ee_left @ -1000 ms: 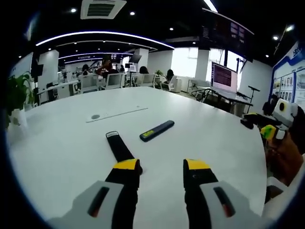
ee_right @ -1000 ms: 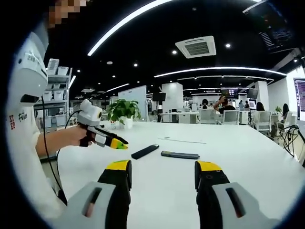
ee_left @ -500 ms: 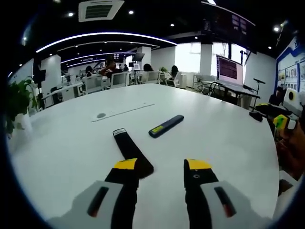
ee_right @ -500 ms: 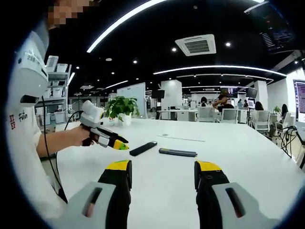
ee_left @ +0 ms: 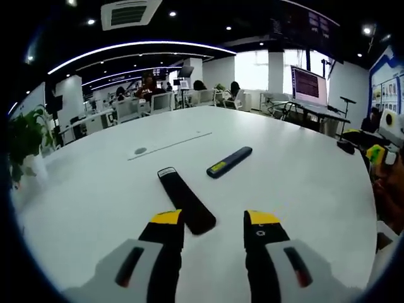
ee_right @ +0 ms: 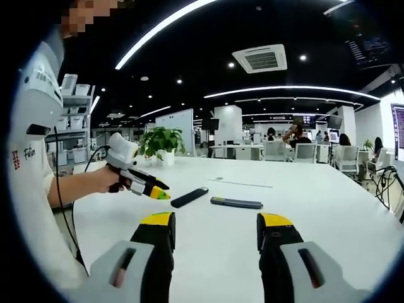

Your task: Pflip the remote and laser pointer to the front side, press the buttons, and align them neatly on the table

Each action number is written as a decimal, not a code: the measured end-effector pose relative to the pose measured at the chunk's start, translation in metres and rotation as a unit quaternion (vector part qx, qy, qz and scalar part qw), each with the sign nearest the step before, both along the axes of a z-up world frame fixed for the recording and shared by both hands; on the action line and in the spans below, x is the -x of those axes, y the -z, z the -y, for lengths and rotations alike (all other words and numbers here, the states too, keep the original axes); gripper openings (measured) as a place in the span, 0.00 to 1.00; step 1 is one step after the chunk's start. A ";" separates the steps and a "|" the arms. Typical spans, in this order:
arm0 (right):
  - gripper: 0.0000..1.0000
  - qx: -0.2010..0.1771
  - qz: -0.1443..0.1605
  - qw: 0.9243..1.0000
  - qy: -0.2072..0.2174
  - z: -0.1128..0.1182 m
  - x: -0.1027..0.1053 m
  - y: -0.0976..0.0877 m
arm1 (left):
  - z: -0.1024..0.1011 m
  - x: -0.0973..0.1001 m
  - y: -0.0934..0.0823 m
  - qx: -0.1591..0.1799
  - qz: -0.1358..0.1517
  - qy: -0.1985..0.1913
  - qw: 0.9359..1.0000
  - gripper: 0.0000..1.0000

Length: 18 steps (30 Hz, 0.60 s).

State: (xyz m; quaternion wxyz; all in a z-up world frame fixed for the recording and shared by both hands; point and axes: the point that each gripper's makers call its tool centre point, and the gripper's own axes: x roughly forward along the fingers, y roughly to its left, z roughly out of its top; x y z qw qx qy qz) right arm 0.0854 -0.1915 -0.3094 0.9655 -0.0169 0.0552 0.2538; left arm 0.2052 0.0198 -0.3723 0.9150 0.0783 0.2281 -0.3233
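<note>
A black remote [ee_left: 186,201] lies back side up on the white table [ee_left: 303,189], its near end just ahead of my left gripper's [ee_left: 214,221] left jaw. Beyond it to the right lies the dark laser pointer [ee_left: 229,161] with a yellow label. The left gripper is open and holds nothing. In the right gripper view the remote [ee_right: 190,197] and the pointer [ee_right: 237,202] lie side by side well ahead of my right gripper [ee_right: 216,221], which is open and holds nothing. A hand holds the left gripper [ee_right: 142,183] to the left of the remote there. The right gripper [ee_left: 379,154] shows at the table's right edge.
A round grommet [ee_left: 140,151] and a thin strip are set into the table behind the remote. A potted plant [ee_right: 161,146] stands at the table's far corner. The person's white sleeve [ee_right: 31,126] is on the left. Office chairs, screens and seated people are far behind.
The left gripper has closed in on the remote, whose near end now sits beside its left jaw. The right gripper has held still.
</note>
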 end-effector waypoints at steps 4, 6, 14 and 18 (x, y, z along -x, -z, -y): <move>0.54 0.020 -0.008 1.000 -0.007 -0.010 -0.006 0.002 | -0.004 0.002 0.003 0.009 0.000 0.004 1.000 0.38; 0.54 0.031 -0.003 1.000 0.000 -0.011 -0.007 0.001 | -0.007 0.002 0.013 0.010 -0.009 0.005 1.000 0.38; 0.54 0.023 0.008 1.000 0.012 -0.006 -0.005 -0.006 | -0.017 -0.004 0.018 0.020 -0.023 -0.020 0.999 0.39; 0.54 0.031 0.009 0.999 0.016 -0.002 -0.002 -0.009 | -0.016 -0.006 0.017 0.024 -0.022 -0.021 0.999 0.38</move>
